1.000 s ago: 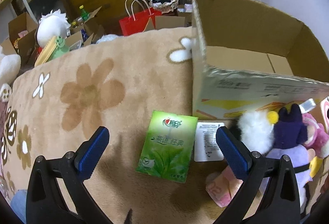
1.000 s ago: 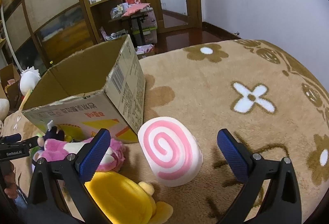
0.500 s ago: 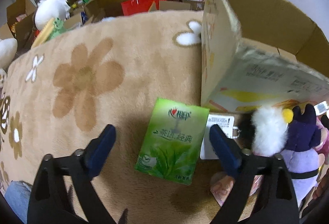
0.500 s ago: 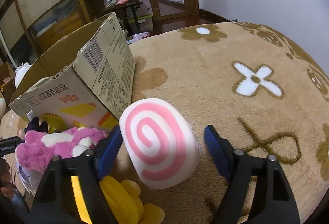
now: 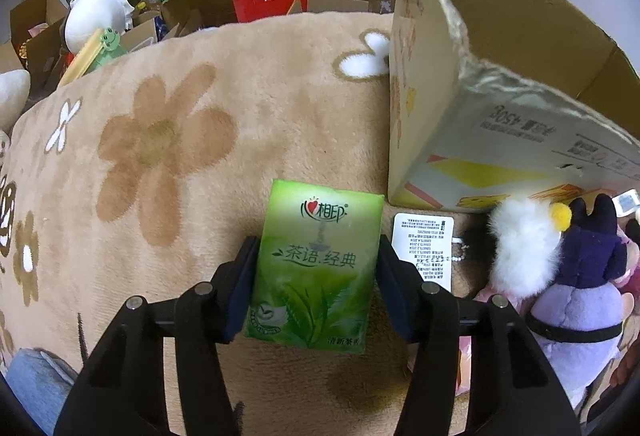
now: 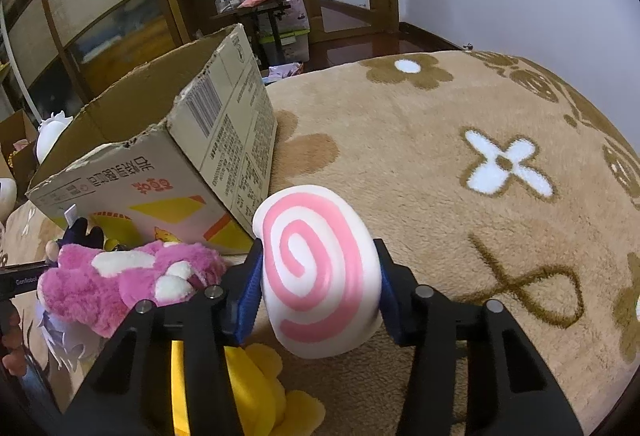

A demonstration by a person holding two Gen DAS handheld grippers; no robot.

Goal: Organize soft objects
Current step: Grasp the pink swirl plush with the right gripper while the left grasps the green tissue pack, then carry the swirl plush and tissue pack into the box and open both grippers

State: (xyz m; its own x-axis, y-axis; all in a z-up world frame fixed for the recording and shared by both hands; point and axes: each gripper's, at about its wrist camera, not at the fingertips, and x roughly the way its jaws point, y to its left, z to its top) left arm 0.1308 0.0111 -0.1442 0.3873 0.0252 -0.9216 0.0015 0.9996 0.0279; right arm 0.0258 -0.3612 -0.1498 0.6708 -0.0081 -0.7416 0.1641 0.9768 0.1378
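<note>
A green tissue pack (image 5: 320, 236) lies on the tan flowered blanket (image 5: 180, 155), just left of an open cardboard box (image 5: 500, 139). My left gripper (image 5: 316, 256) straddles the pack; its jaws are closing and both blue pads touch the pack's long sides. In the right wrist view a white plush roll with a pink swirl (image 6: 316, 276) sits by the box (image 6: 160, 171) corner. My right gripper (image 6: 318, 260) is closing on it, and the pads press into its sides.
Plush toys crowd the box front: a white fluffy one (image 5: 524, 248), a purple one (image 5: 588, 276), a pink one (image 6: 120, 284) and a yellow one (image 6: 256, 388). A white tag (image 5: 424, 244) lies beside the pack. Beyond the blanket edge stand a red bag (image 5: 276, 1), boxes and shelves.
Both grippers went from wide open to closed in on their objects: the left around the tissue pack, the right around the swirl roll. Both hands edged slightly forward.
</note>
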